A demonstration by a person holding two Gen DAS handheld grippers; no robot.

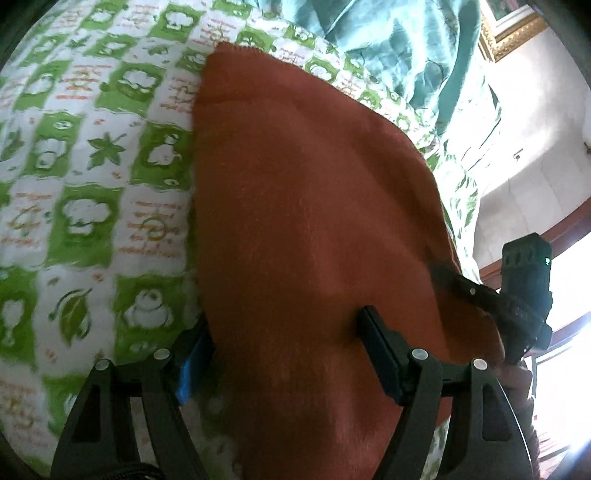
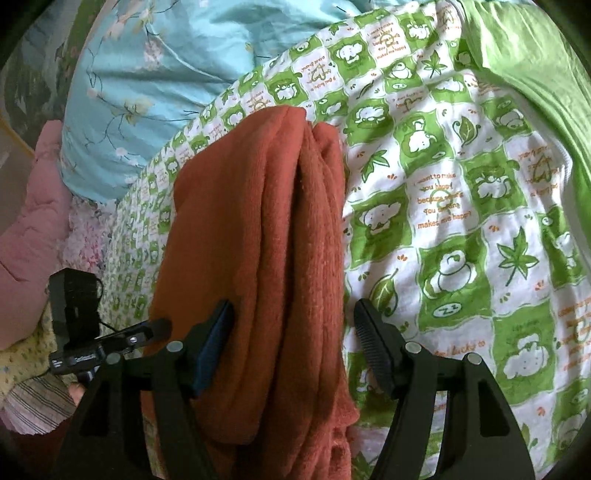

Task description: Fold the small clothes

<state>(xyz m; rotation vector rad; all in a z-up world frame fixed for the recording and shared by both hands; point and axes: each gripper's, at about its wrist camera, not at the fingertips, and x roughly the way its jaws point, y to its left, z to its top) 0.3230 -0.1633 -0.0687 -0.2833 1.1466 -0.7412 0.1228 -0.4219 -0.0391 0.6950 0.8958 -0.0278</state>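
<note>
A rust-orange knitted garment [image 1: 314, 184] lies folded lengthwise on the bed, its layered folds visible in the right wrist view [image 2: 258, 221]. My left gripper [image 1: 286, 354] is open and straddles the near end of the garment; one finger is at the garment's left edge and the other rests over the cloth. My right gripper [image 2: 293, 343] is open as well. Its left pad [image 2: 218, 343] lies against the garment and its ribbed right pad [image 2: 369, 343] stands clear over the sheet. Each gripper shows at the edge of the other's view, the right one [image 1: 517, 295] and the left one [image 2: 92, 339].
The bed carries a green-and-white checked sheet [image 2: 461, 221] with leaf and animal prints. A pale blue floral quilt [image 2: 155, 92] is bunched at the far side, and a pink padded cloth [image 2: 33, 206] lies at the left. A gold picture frame [image 1: 513, 33] hangs on the wall.
</note>
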